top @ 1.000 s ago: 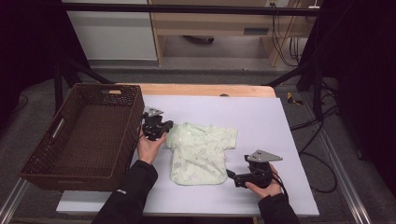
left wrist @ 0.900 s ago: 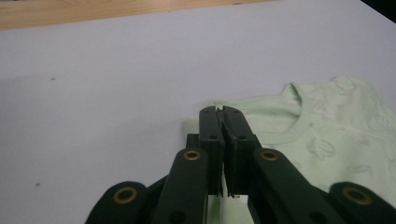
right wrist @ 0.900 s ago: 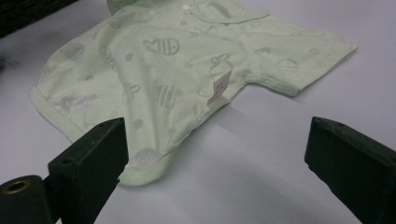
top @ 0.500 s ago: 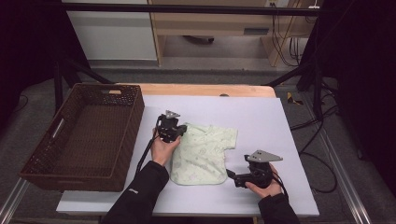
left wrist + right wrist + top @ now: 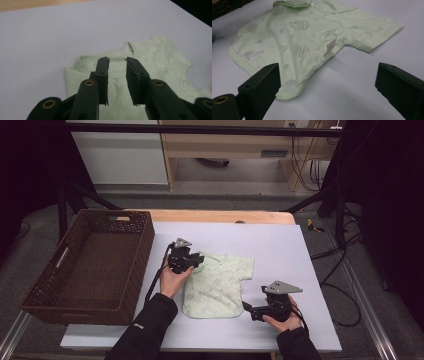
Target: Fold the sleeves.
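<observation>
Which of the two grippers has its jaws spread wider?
The right gripper, beside the shirt's hem: its jaws stand far apart. The left gripper, over the collar, shows a narrow gap, though it has just been opening.

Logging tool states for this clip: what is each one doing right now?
Left tool: slightly open over the shirt collar, jaws just been opening, nothing pinched.
Right tool: wide open, empty, beside the shirt's hem.

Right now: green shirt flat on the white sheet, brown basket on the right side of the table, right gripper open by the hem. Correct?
Not quite. The brown basket sits on the left side of the table, as the high view shows. The rest holds: the green shirt lies flat on the white sheet, and the right gripper stands open by the hem.
</observation>
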A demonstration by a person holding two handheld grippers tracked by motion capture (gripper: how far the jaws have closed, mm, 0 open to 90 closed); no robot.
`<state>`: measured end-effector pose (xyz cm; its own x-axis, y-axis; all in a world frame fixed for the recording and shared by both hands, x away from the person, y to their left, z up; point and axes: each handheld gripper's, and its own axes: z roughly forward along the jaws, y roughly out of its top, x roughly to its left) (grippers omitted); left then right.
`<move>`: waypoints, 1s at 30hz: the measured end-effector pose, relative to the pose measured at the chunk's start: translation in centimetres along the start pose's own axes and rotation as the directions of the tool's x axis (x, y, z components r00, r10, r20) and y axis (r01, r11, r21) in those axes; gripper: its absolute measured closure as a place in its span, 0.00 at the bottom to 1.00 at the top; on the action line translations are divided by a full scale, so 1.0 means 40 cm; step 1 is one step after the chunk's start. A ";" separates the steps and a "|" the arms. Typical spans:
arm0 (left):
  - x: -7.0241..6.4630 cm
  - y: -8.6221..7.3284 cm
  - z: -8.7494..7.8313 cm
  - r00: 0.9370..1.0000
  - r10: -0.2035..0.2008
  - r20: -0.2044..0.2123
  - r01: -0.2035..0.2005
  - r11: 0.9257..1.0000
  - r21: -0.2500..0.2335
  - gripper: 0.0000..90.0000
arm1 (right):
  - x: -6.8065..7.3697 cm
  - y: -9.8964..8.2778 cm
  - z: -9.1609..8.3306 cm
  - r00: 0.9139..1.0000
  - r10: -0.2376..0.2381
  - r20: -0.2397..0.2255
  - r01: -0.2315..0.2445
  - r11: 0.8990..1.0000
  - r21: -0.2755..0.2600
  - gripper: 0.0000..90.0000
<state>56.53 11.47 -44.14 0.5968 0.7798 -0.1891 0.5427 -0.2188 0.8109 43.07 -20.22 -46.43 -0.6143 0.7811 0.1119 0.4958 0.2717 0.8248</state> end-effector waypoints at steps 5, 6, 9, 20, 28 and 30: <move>0.010 -0.006 -0.002 1.000 0.006 -0.009 -0.006 0.998 0.068 0.98 | 0.001 0.000 0.001 1.000 -0.004 -0.001 0.004 1.000 0.004 0.08; 0.009 -0.014 0.005 1.000 0.012 -0.008 -0.012 0.997 0.081 0.99 | 0.001 0.000 0.002 1.000 -0.004 -0.001 0.004 1.000 0.005 0.08; 0.004 -0.036 0.029 0.999 0.037 -0.006 -0.036 0.993 0.111 0.99 | 0.001 0.000 0.002 1.000 -0.005 -0.002 0.005 1.000 0.005 0.08; -0.011 -0.063 0.053 0.998 0.068 -0.007 -0.067 0.989 0.133 0.95 | 0.002 0.000 0.001 1.000 -0.003 -0.002 0.003 1.000 -0.004 0.08; -0.011 -0.053 -0.036 0.997 0.040 0.065 -0.043 0.998 0.044 0.61 | 0.000 0.005 -0.004 1.000 0.003 0.001 -0.003 1.000 -0.018 0.08; -0.012 -0.059 -0.059 0.996 0.068 0.061 -0.069 0.997 0.023 0.54 | 0.000 0.009 -0.006 1.000 0.005 0.002 -0.005 1.000 -0.019 0.08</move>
<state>53.58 12.99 -44.66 0.6670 0.7261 -0.1669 0.5133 -0.2855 0.8093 43.10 -20.26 -46.02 -0.6108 0.7834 0.1148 0.4869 0.2574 0.8347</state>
